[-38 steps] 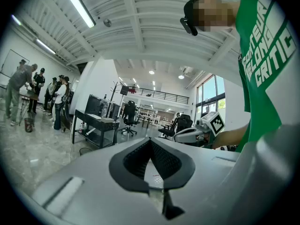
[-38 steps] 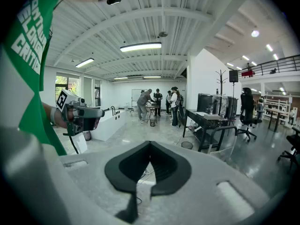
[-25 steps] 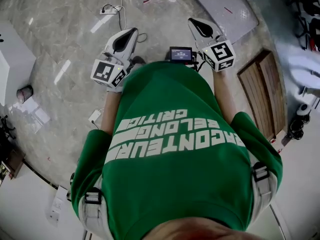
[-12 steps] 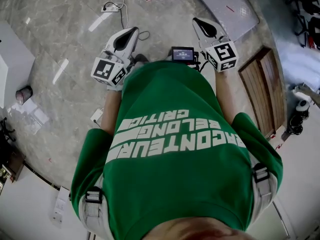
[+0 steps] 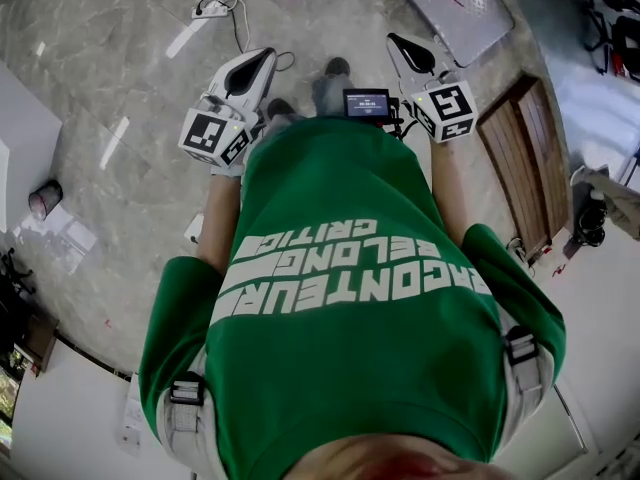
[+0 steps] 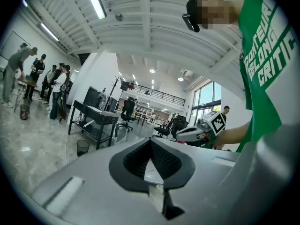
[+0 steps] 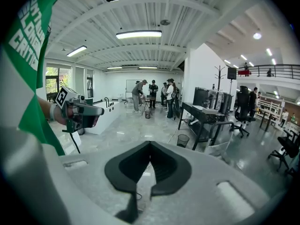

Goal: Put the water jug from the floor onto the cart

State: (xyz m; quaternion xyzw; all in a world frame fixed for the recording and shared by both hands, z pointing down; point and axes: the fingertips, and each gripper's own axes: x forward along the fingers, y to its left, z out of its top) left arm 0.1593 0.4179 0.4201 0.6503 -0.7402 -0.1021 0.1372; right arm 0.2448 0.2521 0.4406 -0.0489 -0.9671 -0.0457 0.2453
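Polished floor (image 5: 110,78), two closed grippers (image 5: 268,56) (image 5: 395,40)

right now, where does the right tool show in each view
Head view: right tool upper right of centre, above its marker cube.
Left gripper view: small, right of centre, beside the green shirt.
Right gripper view: the tool itself, jaws shut, bottom centre.
Shared landmark: the green shirt, mid head view, right edge of left gripper view, left edge of right gripper view.

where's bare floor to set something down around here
Open marble floor lies between the white cabinet and the left gripper. It is crowded ahead by the power strip, and on the right by the wooden board.
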